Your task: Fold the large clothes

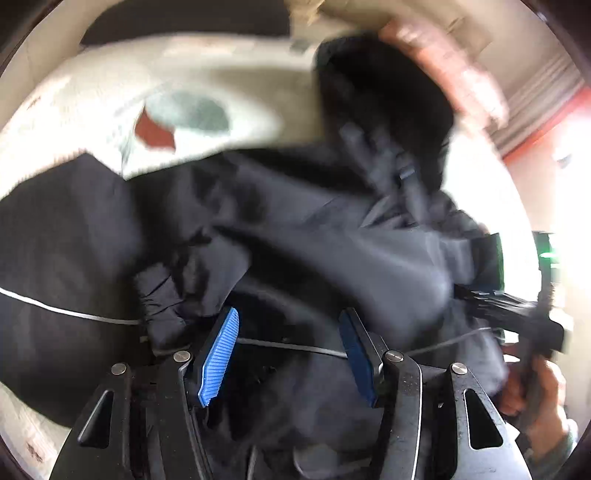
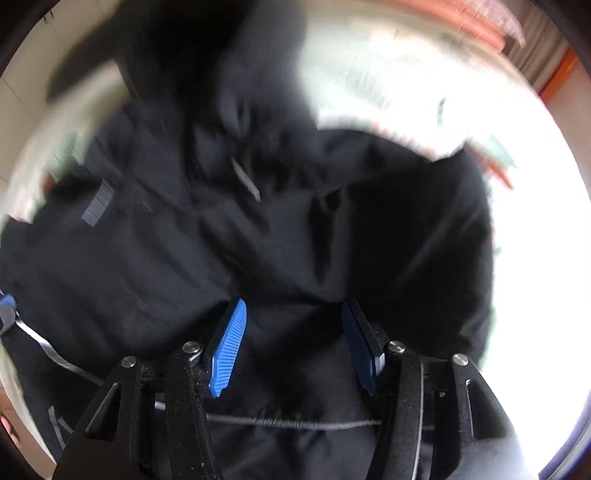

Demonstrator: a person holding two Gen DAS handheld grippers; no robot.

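Observation:
A large black jacket with a thin grey piping line lies bunched on a patterned white bedsheet. My left gripper is open, its blue pads wide apart just above the jacket's fabric, holding nothing. The other gripper shows at the right edge of the left wrist view, blurred, beside the person's hand. In the right wrist view the jacket fills the frame, with a grey tab near its middle. My right gripper is open over the cloth, jaws wide apart. Both views are motion-blurred.
The bedsheet shows a red and teal print. An orange-red frame and a wall stand at the far right. A brown object lies beyond the bed. Bright light washes out the right side.

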